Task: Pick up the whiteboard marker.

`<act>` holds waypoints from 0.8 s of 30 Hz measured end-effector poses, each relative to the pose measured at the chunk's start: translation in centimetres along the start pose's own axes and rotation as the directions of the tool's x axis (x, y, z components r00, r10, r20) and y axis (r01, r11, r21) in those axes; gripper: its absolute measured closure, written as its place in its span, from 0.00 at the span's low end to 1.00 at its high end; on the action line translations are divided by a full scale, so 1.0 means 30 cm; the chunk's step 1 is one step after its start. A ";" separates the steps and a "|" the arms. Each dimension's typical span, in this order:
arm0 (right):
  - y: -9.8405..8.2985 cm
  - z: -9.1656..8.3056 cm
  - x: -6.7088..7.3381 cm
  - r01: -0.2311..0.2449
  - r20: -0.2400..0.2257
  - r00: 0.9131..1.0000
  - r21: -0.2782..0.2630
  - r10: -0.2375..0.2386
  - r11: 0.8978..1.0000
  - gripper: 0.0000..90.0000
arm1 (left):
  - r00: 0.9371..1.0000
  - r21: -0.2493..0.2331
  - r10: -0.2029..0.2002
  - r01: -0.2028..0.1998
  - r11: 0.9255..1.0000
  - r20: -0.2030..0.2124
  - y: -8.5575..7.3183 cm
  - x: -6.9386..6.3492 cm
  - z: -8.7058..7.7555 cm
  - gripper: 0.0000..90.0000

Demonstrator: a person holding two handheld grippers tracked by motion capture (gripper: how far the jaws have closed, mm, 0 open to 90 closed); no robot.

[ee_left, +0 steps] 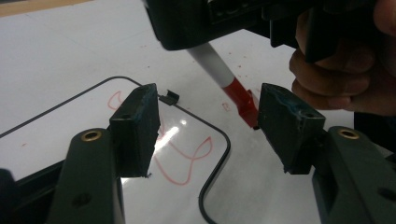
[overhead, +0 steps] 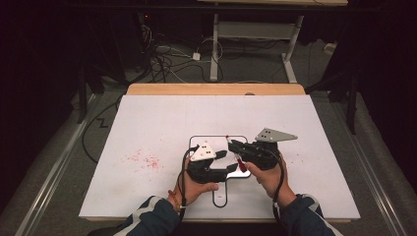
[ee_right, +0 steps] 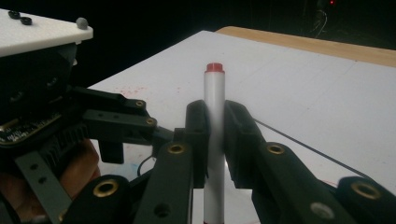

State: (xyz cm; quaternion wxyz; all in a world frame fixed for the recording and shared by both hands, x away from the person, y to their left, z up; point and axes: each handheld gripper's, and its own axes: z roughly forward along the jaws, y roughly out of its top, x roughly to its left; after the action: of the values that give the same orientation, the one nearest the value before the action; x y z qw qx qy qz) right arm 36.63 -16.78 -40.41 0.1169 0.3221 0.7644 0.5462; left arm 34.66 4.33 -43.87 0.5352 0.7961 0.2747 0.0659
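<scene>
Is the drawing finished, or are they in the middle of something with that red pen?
Red scribbles already sit on the small whiteboard, so some drawing looks done. In hand: the right gripper is clamped on the red marker, and the left gripper sits open around its red cap, not pressing it. Probably left: gripping the cap, whether to pull it off or seat it I cannot tell.
</scene>
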 end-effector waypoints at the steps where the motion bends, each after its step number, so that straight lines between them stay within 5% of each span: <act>1: -0.002 0.001 0.003 -0.003 -0.008 1.000 -0.003 0.003 1.000 0.91 | 1.000 -0.006 -0.008 0.008 1.000 0.003 0.003 -0.001 0.005 0.42; 8: -0.010 0.005 0.031 0.014 -0.014 1.000 -0.030 -0.015 0.999 0.91 | 0.999 -0.025 -0.037 0.037 0.999 0.011 0.013 -0.003 0.029 0.56; 24: -0.013 -0.022 0.023 0.029 -0.007 1.000 -0.025 -0.029 0.999 0.90 | 1.000 -0.006 -0.004 0.004 1.000 0.002 0.007 0.020 0.015 0.86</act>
State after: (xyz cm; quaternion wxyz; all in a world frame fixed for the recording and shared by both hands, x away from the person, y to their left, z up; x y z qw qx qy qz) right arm 35.63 -16.93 -40.39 0.1261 0.3077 0.7624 0.5551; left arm 35.43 4.22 -44.00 0.5379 0.7940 0.2758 0.0647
